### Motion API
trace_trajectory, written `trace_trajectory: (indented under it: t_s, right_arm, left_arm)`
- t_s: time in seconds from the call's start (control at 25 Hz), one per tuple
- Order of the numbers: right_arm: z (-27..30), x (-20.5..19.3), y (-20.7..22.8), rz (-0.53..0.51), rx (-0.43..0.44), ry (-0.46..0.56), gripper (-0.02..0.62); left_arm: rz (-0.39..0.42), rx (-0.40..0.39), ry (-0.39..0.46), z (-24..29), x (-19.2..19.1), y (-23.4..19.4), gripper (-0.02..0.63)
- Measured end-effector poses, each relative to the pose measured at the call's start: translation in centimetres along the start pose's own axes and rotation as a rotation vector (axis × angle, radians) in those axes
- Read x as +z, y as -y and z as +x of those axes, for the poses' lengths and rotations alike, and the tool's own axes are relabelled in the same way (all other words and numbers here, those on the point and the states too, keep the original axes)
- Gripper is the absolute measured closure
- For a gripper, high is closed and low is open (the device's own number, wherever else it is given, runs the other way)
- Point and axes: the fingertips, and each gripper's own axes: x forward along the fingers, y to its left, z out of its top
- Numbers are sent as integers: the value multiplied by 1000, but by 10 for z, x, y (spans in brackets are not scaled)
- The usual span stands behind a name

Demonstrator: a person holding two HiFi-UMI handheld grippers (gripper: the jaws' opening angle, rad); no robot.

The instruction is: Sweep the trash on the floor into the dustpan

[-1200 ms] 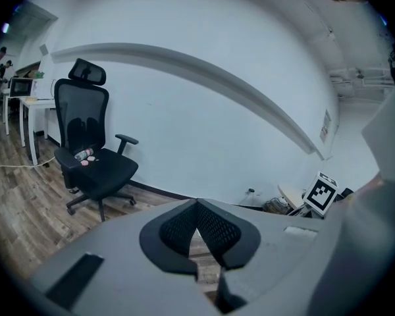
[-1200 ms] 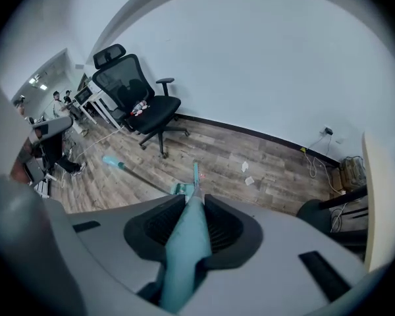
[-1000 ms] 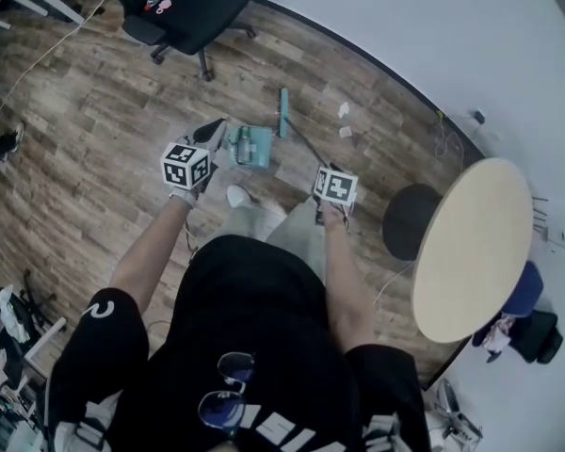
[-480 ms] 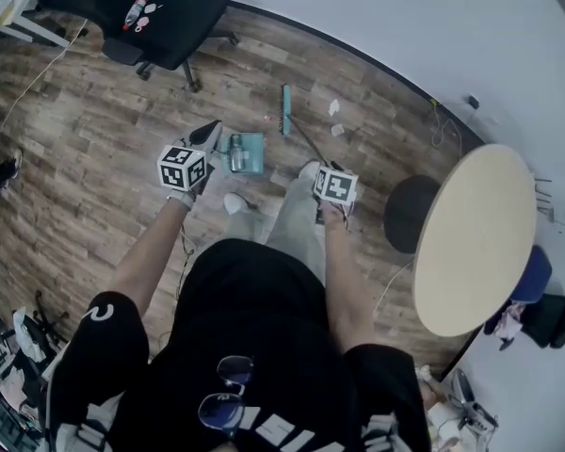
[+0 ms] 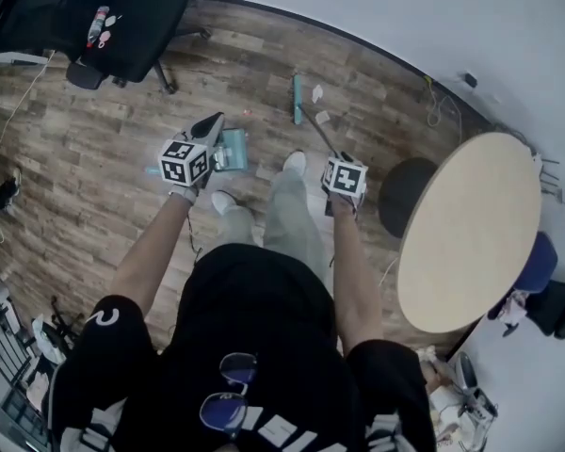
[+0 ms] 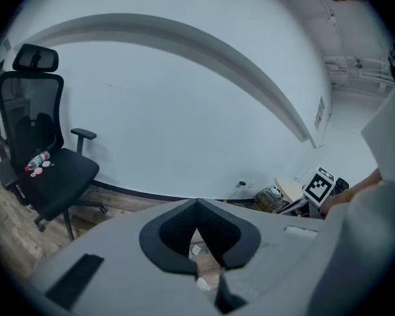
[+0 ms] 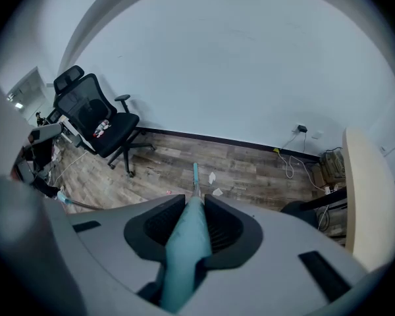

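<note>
- The left gripper is held out at the left on an extended left forearm, and its jaws are seen closed tip to tip.
- The right gripper is held out at the right on an extended right forearm, and its jaws are clamped on a teal broom handle.
- The two grippers are kept apart, at about the same distance from the body.

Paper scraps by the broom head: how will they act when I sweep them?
The paper scraps look thin and crumpled, so probably light and apt to flutter past the broom head. On the wood floor they should slide easily.
</note>
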Motion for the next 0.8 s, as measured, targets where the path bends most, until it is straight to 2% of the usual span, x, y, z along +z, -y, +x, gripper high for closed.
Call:
trace_trajectory:
  t_s: [0.24,0.4,0.52,0.64,0.8]
  right_arm:
    - [22,43,86,55,-28,-19,509]
    - [42,68,139,67,-78,-36,511]
    - [60,73,171,68,-119,-85,510]
    - [76,72,202,27,-205,-163,510]
    - [100,82,212,-59,-254,-168,510]
  left_arm:
    - [0,-24,-10,93,30,29,608]
    - [3,-34,-16,145,44,45,609]
    - [9,-35,-25,173,50,53,609]
    - [3,-23,-27,195,55,53,608]
    - [-2,5,-30,212,56,42,607]
